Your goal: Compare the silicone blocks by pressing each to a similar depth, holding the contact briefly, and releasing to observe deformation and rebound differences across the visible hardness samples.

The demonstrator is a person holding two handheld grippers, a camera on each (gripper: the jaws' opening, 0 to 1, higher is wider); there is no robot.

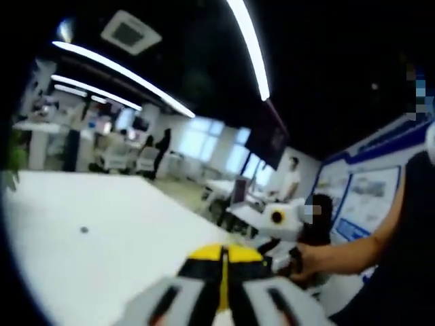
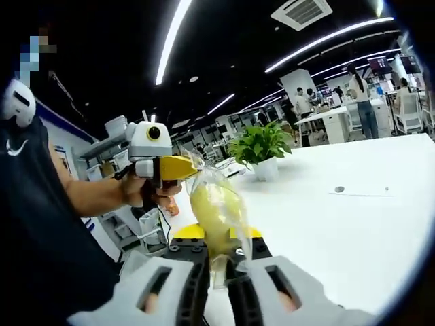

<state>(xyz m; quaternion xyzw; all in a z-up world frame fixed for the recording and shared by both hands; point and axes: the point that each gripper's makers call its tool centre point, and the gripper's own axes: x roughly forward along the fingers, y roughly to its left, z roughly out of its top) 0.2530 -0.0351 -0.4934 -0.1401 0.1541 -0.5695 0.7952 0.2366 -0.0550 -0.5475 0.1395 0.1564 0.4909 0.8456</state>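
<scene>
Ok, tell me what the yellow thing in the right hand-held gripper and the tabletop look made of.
Yellow piece: soft-looking, rubbery, maybe silicone, inside a clear glossy wrap, likely plastic film, judging by crinkles and glints. Tabletop: smooth matte white, probably laminate; even, no grain.

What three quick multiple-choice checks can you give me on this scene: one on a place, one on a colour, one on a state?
1. Where does the potted plant stand?
A. on the white table
B. on the floor
C. on a wall shelf

2. What colour is the piece inside the clear bag?
A. blue
B. yellow
C. red

3. How is the right gripper?
A. wide open and empty
B. shut on the clear bag
C. lying flat on the table

Answers:
1 A, its pot sits on the tabletop at the far edge.
2 B, a yellowish lump shows through the plastic.
3 B, the jaws pinch the bag's lower end between them.
</scene>
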